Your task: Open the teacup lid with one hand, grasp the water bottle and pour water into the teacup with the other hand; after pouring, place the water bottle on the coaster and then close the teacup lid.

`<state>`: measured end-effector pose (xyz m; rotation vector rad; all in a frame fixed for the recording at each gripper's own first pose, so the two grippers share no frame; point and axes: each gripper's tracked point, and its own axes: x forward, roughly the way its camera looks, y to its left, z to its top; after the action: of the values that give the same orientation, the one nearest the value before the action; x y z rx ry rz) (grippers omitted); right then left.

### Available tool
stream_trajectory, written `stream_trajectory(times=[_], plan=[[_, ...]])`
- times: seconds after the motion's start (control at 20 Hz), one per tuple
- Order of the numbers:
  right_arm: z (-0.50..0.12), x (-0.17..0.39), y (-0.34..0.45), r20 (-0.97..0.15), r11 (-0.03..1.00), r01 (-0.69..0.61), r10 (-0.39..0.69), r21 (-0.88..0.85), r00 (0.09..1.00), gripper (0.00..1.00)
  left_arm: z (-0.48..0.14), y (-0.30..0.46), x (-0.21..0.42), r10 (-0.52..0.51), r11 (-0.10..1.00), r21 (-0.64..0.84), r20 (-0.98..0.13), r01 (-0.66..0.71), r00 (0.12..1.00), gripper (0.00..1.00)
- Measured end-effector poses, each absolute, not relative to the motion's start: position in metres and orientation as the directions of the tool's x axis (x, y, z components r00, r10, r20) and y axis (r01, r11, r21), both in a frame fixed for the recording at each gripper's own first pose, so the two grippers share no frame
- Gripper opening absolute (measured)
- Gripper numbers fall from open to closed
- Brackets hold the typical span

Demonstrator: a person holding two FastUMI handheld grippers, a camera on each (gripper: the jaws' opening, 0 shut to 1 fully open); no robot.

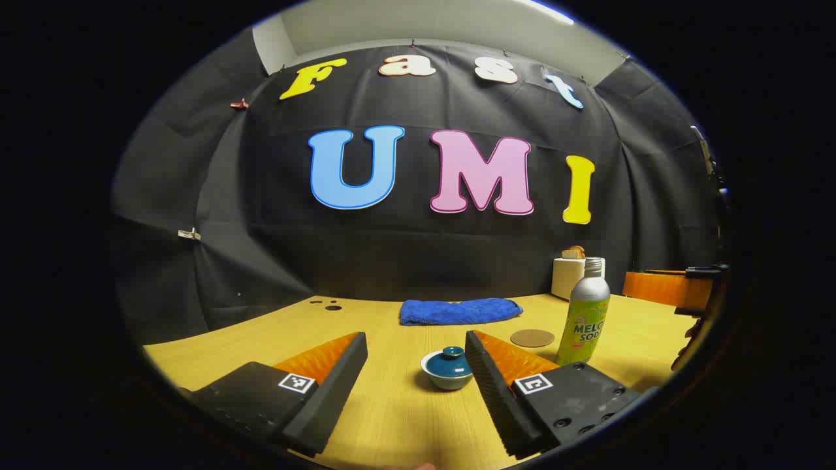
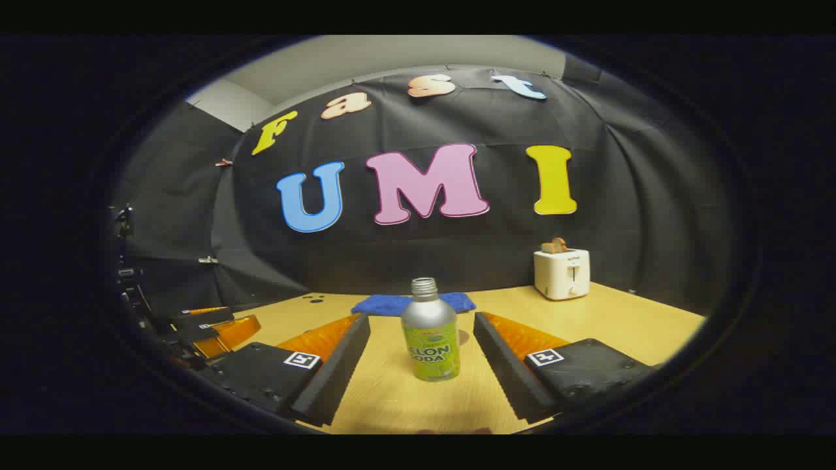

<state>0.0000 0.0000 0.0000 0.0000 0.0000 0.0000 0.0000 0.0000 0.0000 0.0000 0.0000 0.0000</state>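
Colours on the wooden table

Teal teacup (image 1: 448,369) showing a white rim, bottle (image 2: 430,339) wearing silver with a green label, blue cloth (image 1: 460,311), brown coaster (image 1: 532,337), white toaster (image 2: 562,273)

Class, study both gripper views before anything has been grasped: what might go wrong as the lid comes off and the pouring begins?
1. The water bottle is tall, narrow and uncapped; a misaligned right tool might tip it and spill.
2. The lid has a small knob; the open left tool may slip or drag the teacup.
3. The coaster sits behind the bottle, making placement awkward.
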Motion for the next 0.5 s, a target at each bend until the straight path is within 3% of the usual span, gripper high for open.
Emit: stream_trajectory(times=[0.05, 0.1, 0.25, 0.5], plan=[[0.0, 0.0, -0.004, -0.002, 1.0, 0.025, -0.025, -0.004, 1.0, 1.0, 0.002, 0.0, 0.005, -0.004, 1.0, -0.001, -0.003, 0.004, 1.0, 0.95], [-0.001, 0.001, -0.007, -0.006, 0.999, 0.045, -0.045, -0.005, 0.999, 0.92, 0.002, -0.001, 0.008, -0.011, 1.0, 0.0, -0.004, 0.011, 1.0, 0.95], [-0.01, 0.003, -0.013, -0.025, 0.996, 0.09, -0.09, -0.016, 0.996, 0.99, 0.001, -0.009, 0.02, -0.047, 0.999, 0.005, -0.016, 0.047, 0.999, 0.95], [-0.023, 0.009, 0.005, -0.054, 1.0, 0.026, -0.025, 0.012, 0.998, 0.99, -0.003, -0.022, 0.033, -0.109, 0.994, -0.012, -0.034, 0.108, 0.993, 0.95]])
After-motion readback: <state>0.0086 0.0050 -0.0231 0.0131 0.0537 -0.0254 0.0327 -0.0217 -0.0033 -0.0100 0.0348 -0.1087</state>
